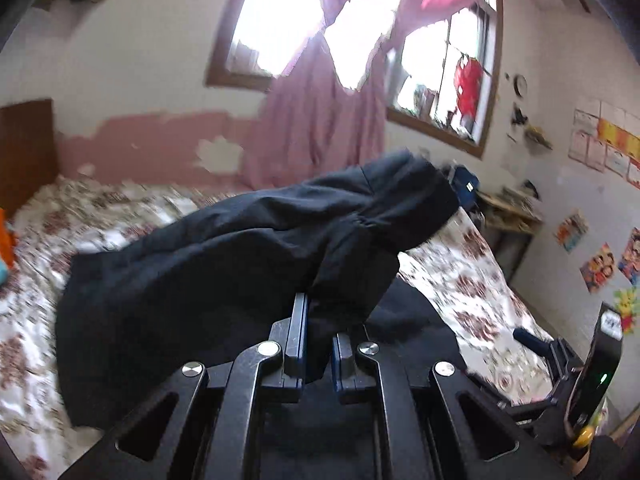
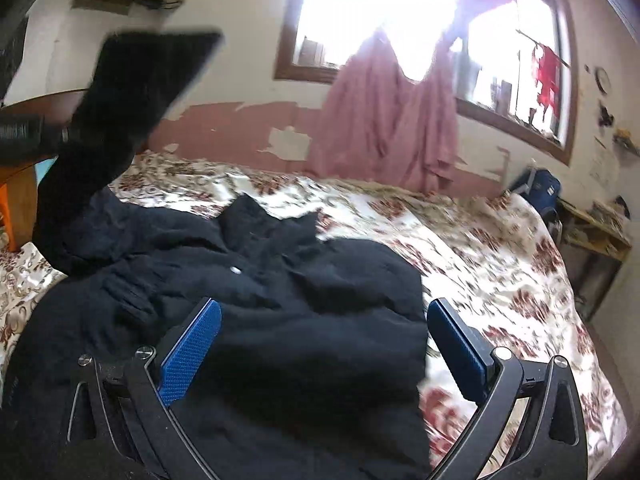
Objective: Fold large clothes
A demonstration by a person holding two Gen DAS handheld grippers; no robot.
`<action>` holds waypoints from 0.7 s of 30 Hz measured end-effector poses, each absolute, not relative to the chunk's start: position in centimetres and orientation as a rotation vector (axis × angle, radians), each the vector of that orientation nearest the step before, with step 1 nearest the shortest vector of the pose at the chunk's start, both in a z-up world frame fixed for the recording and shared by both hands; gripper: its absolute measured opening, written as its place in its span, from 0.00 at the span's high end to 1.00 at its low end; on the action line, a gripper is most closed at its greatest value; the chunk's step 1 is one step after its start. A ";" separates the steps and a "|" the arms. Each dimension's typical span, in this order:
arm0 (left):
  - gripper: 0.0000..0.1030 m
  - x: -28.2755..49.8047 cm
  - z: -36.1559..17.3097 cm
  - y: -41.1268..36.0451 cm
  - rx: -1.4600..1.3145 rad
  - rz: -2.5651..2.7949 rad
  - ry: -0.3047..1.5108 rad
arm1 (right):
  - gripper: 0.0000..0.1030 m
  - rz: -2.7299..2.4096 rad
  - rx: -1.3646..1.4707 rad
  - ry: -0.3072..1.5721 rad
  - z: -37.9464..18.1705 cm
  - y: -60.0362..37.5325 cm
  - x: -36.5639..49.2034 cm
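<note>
The folding looks barely begun, I'd say: the big black garment (image 2: pixel 256 300) lies rumpled across the flower-printed bed (image 2: pixel 500 248), its collar end pointing toward the wall with the peeling pink paint (image 2: pixel 224 124), and no neat edge or flat layer shows anywhere yet. One part of it, which looks like a sleeve (image 2: pixel 132 92), is up in the air off to the left side in the right wrist view, rising from the heap toward the headboard end. That is the work of the left gripper (image 1: pixel 318 344), whose jaws are pressed together on a bunch of the black cloth; from its own camera the fabric drapes forward from the pinch and hangs over the bedspread. The right gripper (image 2: pixel 324 344) has its blue pads (image 2: pixel 192 344) spread wide and holds nothing; it hovers above the near part of the garment, with the cloth's right edge showing between its jaws and the bare bedspread beyond the right-hand pad. What is left, by my reckoning, is nearly everything: laying the lifted part over the body, smoothing the bulk flat, and bringing the halves together.
</note>
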State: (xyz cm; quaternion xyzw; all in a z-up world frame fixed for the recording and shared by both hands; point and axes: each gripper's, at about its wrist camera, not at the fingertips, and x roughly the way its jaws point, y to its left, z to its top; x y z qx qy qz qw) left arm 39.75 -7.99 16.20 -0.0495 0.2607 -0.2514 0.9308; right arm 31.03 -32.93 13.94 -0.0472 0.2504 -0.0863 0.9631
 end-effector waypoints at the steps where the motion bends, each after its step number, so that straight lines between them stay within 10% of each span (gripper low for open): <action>1: 0.91 39.9 15.0 -9.0 -0.104 -0.532 0.562 | 0.02 -0.181 -0.073 0.520 13.5 -34.1 30.8; 21: 0.90 38.0 2.1 -14.3 -0.103 -0.853 0.873 | 0.02 0.081 0.553 0.642 2.6 -40.2 29.5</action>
